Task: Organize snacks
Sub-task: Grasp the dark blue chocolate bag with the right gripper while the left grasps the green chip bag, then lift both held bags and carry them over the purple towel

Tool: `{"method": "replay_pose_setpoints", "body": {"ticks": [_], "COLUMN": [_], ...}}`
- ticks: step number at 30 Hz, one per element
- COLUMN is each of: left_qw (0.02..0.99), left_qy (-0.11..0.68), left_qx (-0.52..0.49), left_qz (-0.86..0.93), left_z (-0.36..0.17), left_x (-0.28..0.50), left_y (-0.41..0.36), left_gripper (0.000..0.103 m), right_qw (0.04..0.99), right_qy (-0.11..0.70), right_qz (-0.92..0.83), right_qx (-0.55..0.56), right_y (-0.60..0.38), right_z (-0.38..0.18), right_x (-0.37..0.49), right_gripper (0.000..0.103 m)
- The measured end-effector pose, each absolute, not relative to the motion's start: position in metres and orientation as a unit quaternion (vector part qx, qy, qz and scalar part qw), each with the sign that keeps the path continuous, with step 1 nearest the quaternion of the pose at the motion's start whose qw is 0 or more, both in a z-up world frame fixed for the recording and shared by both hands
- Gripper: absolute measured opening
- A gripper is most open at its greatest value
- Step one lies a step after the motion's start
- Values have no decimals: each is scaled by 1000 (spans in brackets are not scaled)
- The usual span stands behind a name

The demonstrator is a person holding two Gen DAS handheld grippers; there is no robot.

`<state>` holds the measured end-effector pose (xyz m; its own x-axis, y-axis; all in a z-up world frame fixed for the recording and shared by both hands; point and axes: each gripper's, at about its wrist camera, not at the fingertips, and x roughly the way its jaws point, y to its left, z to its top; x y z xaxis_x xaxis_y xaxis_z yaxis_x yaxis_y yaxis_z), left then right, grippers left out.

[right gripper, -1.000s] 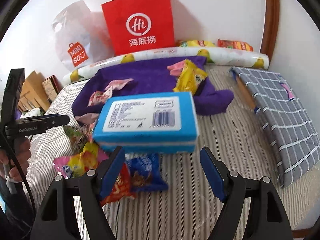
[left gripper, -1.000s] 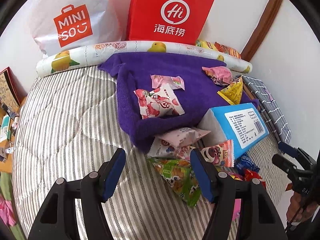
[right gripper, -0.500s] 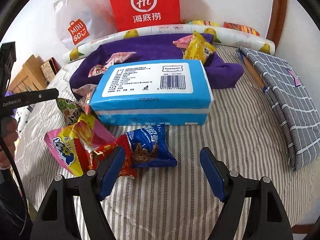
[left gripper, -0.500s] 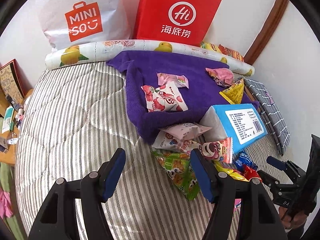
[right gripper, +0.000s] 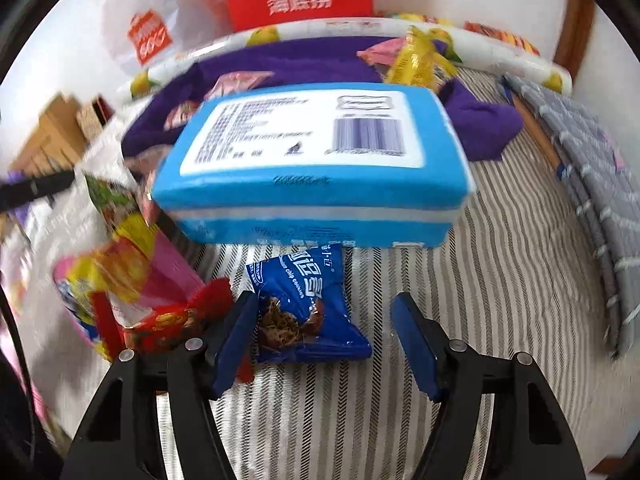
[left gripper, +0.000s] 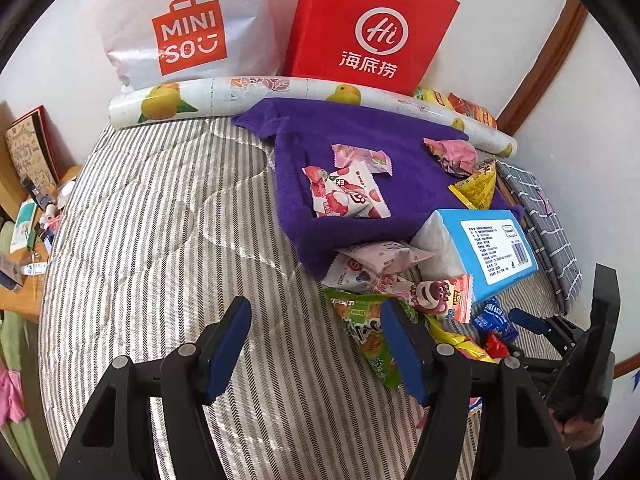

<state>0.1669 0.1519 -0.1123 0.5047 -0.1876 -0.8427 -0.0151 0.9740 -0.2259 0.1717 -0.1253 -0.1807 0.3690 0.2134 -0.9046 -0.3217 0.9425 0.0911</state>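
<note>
My right gripper (right gripper: 324,344) is open, its jaws either side of a blue cookie packet (right gripper: 308,312) lying on the striped bed. A red and yellow packet (right gripper: 160,316) lies just left of it. A blue tissue pack (right gripper: 312,164) sits right behind. My left gripper (left gripper: 316,344) is open and empty above the bed, its right finger over a green snack packet (left gripper: 360,320). A pile of pink packets (left gripper: 380,268) lies beyond it, at the edge of a purple towel (left gripper: 360,136) that holds a lychee packet (left gripper: 348,196) and other snacks.
A red paper bag (left gripper: 372,28) and a white Miniso bag (left gripper: 188,32) lean on the wall behind a rolled fruit-print sheet (left gripper: 240,92). A grey checked cloth (right gripper: 592,184) lies on the right. A cluttered wooden desk (left gripper: 24,216) stands left of the bed.
My right gripper has moved forward and down until its jaws flank the blue cookie packet. My left gripper has drifted left and back a little.
</note>
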Motion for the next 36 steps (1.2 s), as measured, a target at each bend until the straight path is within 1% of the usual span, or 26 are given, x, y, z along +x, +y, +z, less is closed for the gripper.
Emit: {"method": "replay_pose_setpoints", "body": {"ticks": [4,6,7,8,16,19,24,30,32,36], "left_qw": [862,860,859,857,837,830,825,827,829,830], "left_qy": [493,494,495,497,519,525,535,528,524,520], "left_qx": [-103,-107,-110,-112,-140,-147,-136,-138,-136,-137], "left_qz": [-59,-65,-70,-74,-102,-117,-120,-134,-141,-149], "left_z": [-113,-115,-117,-118,-140,-149,-160,-165,-166,-165], "left_x": [167,168,169,169,177,181,186,189,190,191], "left_y": [150,149,148,147,136,129,117,114,112,114], "left_gripper": [65,65,65,65,65,67,68,68,67,62], "right_qw": [834,838,840,840,851,850,852,854,855,856], "right_qy": [524,517,514,514,504,509,505,500,499,496], "right_qz": [158,159,157,157,127,120,128,133,133,134], "right_qx": [-77,-75,-75,-74,-70,-64,-59,-52,-52,-49], "right_y": [-116,-117,-119,-121,-154,-164,-167,-169,-169,-168], "right_z": [-185,-184,-183,-182,-175,-179,-180,-183,-184,-183], "right_x": [171,171,170,169,156,157,158,162,163,165], "right_gripper": [69,57,46,45,45,45,45,46,46,46]}}
